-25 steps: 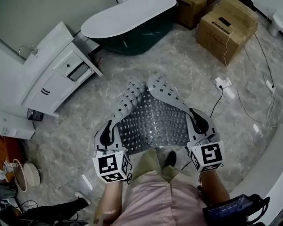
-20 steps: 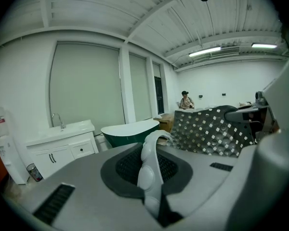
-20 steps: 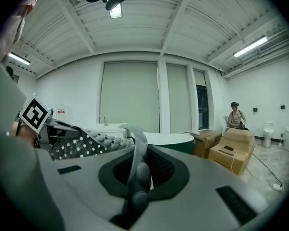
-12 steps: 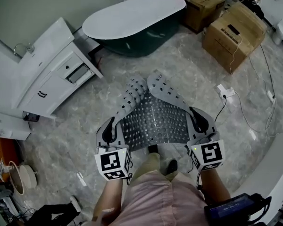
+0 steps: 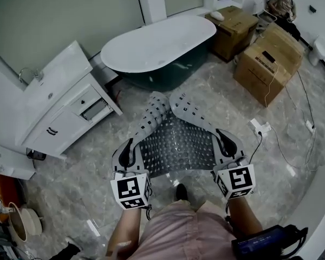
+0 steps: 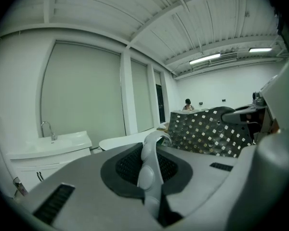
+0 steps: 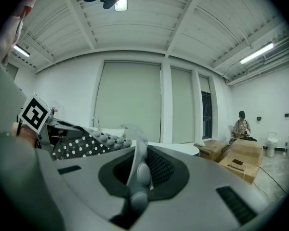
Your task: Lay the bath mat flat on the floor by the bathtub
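A grey perforated bath mat (image 5: 176, 137) hangs in the air between my two grippers, its far end curled into two flaps. My left gripper (image 5: 125, 151) is shut on the mat's near left edge and my right gripper (image 5: 225, 142) is shut on its near right edge. In the left gripper view a strip of the mat (image 6: 151, 170) is pinched between the jaws, and the mat's spotted underside (image 6: 207, 134) shows at the right. The right gripper view shows the same pinch on the mat (image 7: 137, 177). The white-rimmed, dark green bathtub (image 5: 157, 45) stands ahead on the marble floor (image 5: 86, 161).
A white vanity cabinet with a sink (image 5: 59, 99) stands at the left. Cardboard boxes (image 5: 265, 61) sit to the right of the tub, with a power strip and cables (image 5: 260, 128) on the floor. A seated person (image 5: 284, 1) is at the far right.
Both grippers and the mat have risen and moved forward towards the bathtub; the tub and vanity now sit closer in the head view. Both grips on the mat are unchanged.
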Motion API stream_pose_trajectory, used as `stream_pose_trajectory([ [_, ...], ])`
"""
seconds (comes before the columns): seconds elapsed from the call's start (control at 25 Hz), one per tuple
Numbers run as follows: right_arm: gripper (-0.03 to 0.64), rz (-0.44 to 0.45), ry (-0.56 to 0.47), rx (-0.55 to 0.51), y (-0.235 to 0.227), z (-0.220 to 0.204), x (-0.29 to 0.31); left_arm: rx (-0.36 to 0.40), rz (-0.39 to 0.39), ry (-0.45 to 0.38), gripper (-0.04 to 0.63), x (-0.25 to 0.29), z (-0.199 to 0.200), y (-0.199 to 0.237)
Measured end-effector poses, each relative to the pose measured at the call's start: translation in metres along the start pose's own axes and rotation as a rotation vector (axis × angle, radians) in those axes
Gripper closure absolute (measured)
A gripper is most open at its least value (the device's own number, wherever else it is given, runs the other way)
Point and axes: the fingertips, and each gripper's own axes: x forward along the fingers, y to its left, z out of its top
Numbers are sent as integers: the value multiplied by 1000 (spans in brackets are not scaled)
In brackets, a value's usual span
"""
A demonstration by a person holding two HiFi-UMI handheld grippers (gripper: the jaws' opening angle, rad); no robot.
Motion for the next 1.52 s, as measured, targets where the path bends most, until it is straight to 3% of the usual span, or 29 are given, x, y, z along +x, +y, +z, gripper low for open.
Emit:
stream_pose_trajectory([
  [0.36,588,-32,1,-26,-9,9,20,-35,-14,-6,555,23,-3,12],
  [0.64,588,-32,38,-13,-32,-5,37,-40,-10,49,555,51,-14,4],
  [1.16,588,-29,103,65,-123,-40,94,13,-15,163,555,146,-13,-35],
  [1.52,588,28,59,101,-219,-40,149,50,37,161,555,227,24,-87],
])
